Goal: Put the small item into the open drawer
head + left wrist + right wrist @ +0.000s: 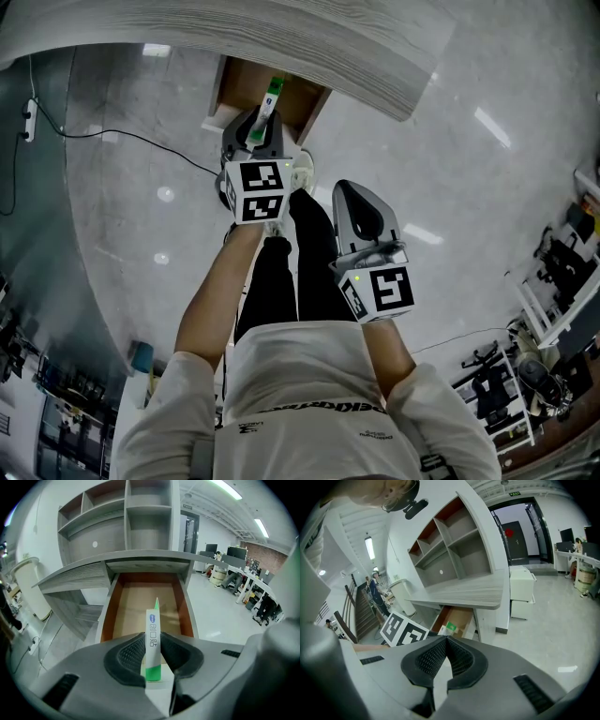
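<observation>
A slim white and green box [153, 641] stands upright between the pads of my left gripper [153, 654], which is shut on it. In the head view the box [268, 105] pokes out over the front edge of the open wooden drawer [246, 89]. The drawer [122, 606] lies straight ahead of the left gripper, with a bare brown bottom. My right gripper [446, 654] hangs lower right in the head view [358, 217], shut with nothing between its pads. From the right gripper view the drawer [465, 619] and the box [449, 629] show beyond the jaws.
The drawer sits under a curved grey desk top [309, 42] with open shelves [140, 522] above it. A black cable [122, 136] trails across the shiny floor at the left. Desks and chairs [243, 578] stand far off to the right.
</observation>
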A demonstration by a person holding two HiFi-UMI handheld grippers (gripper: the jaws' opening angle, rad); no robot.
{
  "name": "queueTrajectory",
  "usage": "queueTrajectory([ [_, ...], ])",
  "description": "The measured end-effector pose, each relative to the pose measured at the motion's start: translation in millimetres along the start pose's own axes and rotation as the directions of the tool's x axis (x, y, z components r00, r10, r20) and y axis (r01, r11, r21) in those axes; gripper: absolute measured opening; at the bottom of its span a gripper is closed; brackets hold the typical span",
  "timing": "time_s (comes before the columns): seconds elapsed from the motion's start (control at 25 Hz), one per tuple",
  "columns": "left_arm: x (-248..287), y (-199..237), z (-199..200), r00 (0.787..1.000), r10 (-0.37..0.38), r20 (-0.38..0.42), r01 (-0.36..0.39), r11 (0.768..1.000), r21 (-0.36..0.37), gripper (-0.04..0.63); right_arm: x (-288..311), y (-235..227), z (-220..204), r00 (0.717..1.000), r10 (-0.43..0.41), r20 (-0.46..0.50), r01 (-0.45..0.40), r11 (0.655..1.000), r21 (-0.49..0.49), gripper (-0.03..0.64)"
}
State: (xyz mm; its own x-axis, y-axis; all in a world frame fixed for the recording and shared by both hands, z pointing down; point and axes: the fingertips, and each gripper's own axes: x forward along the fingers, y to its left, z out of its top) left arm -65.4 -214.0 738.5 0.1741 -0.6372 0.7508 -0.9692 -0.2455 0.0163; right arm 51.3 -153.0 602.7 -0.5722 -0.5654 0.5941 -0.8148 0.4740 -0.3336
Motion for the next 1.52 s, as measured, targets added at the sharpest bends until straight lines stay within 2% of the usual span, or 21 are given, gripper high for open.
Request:
queueTrajectory([
  [0.56,0.6,-1.6,5.8,1.0,-0.001,0.016,0.001,1.0,-0.011,0.112,-0.8,-1.2,1.8,1.0,-0.008,0.013,0.008,1.0,0.001,0.029],
  [0.88,-21.6,-5.5,18.5,0.999,-0.008,0.038,0.008,1.0,-0.005,0.11,-20.2,1.3,10.6,0.998,-0.033,0.051,0.033,0.999,0.0,0.029],
  [1.0,-37.8,-6.7,33.0,0.998,-0.02,0.064,0.02,1.0,-0.009,0.104,-29.4,3.4,21.1,0.996,-0.047,0.077,0.047,0.999,0.007,0.029],
  [1.24,-82.7,-12.8,65.2,0.991,-0.021,0.132,0.016,0.999,0.038,0.079,-53.2,14.7,43.2,0.991,-0.056,0.124,0.058,0.998,-0.01,0.029],
  [1.52,-141.8,-26.3,90.8,0.984,-0.032,0.177,0.021,0.998,0.066,0.067,-86.3,37.0,73.0,0.984,-0.058,0.169,0.065,0.997,-0.036,0.029],
])
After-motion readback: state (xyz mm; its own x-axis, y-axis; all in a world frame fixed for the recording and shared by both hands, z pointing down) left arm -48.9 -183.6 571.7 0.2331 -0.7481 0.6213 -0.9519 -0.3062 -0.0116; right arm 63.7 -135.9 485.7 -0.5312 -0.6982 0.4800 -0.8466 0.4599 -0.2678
